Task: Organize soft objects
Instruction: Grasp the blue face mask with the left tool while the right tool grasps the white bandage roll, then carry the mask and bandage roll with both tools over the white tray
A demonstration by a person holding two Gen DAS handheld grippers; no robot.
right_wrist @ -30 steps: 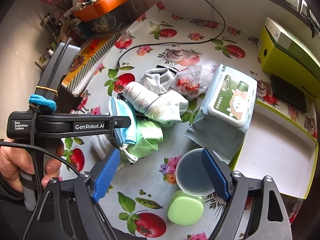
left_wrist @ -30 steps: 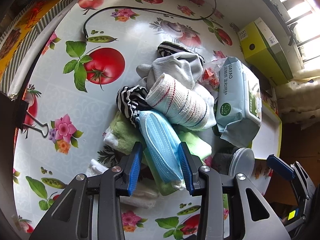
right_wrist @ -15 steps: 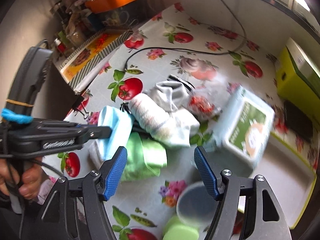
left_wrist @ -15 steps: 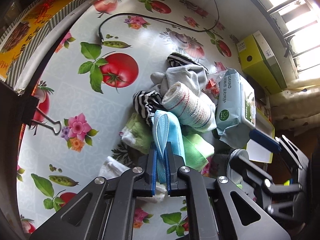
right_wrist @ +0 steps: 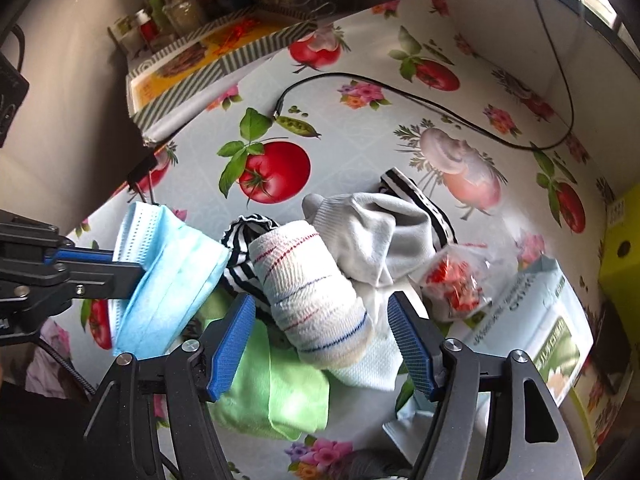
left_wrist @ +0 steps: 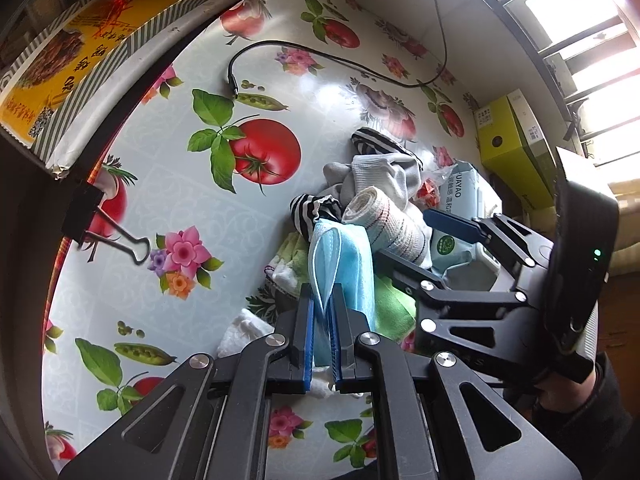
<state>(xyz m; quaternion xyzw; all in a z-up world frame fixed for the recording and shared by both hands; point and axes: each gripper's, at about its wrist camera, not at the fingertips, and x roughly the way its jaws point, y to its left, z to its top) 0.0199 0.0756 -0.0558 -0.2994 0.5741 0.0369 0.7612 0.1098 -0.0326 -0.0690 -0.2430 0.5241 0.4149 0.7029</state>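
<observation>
In the left wrist view, my left gripper (left_wrist: 322, 332) is closed on the folded blue face mask (left_wrist: 344, 264), with the pads pressing its near edge; the mask stands out from the jaws toward the pile of soft things on the tablecloth (left_wrist: 168, 184), and its long axis runs along my fingers. To the right I see my right gripper (left_wrist: 404, 240) reaching into the same pile from the side, just beside the rolled striped cloth (left_wrist: 390, 222). In the right wrist view, the right gripper (right_wrist: 322, 338) is half open and its jaws have just been closing, but the pads do not press anything yet. The rolled striped cloth (right_wrist: 312, 292) lies between the two fingers, straight ahead and a little below them, on top of the green cloth (right_wrist: 280, 392) and beside the grey sock (right_wrist: 372, 228). Its long axis runs from upper left to lower right, almost along my fingers, so I judge the jaws will close across its width. The right hand is clearly the nearer one to this roll; the left holds the mask (right_wrist: 168, 276) at the left side of the pile.
</observation>
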